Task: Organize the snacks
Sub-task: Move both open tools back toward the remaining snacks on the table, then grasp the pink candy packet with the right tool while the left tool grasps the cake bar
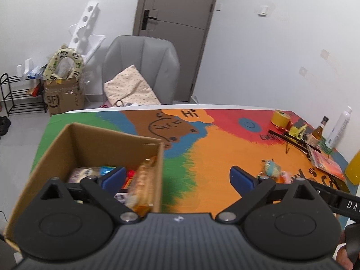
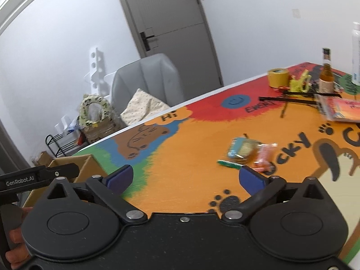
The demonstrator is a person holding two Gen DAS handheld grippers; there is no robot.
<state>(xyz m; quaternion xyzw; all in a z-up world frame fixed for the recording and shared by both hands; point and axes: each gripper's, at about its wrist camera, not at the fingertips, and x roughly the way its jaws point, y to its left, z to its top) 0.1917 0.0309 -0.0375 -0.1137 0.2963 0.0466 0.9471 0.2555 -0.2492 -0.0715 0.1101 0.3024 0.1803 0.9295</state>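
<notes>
Item: snack sorting, mid-task — several packets already lie in the cardboard box (image 1: 74,148), lower left of the left wrist view; among them a clear-wrapped pastry (image 1: 144,180) leans against the box's right wall.

Left gripper (image 1: 177,176): released, jaws spread wide, nothing between them; it hangs at the box's right wall, its left pad over the box contents.

Right gripper (image 2: 186,177): released, jaws wide, nothing held; it hangs over bare orange tablecloth (image 2: 191,139).

Remaining stock: a small cluster right of centre in the right wrist view — a blue-and-tan packet (image 2: 241,149), a pink-orange packet (image 2: 265,157) touching it on the right, a green stick (image 2: 228,163) just below.

Position: the cluster lies ahead of the right gripper and just above its right pad — near, not yet between the jaws.

Step judged: return for the next snack. The next move calls for steering right and forward, then closing on one packet alone.
</notes>
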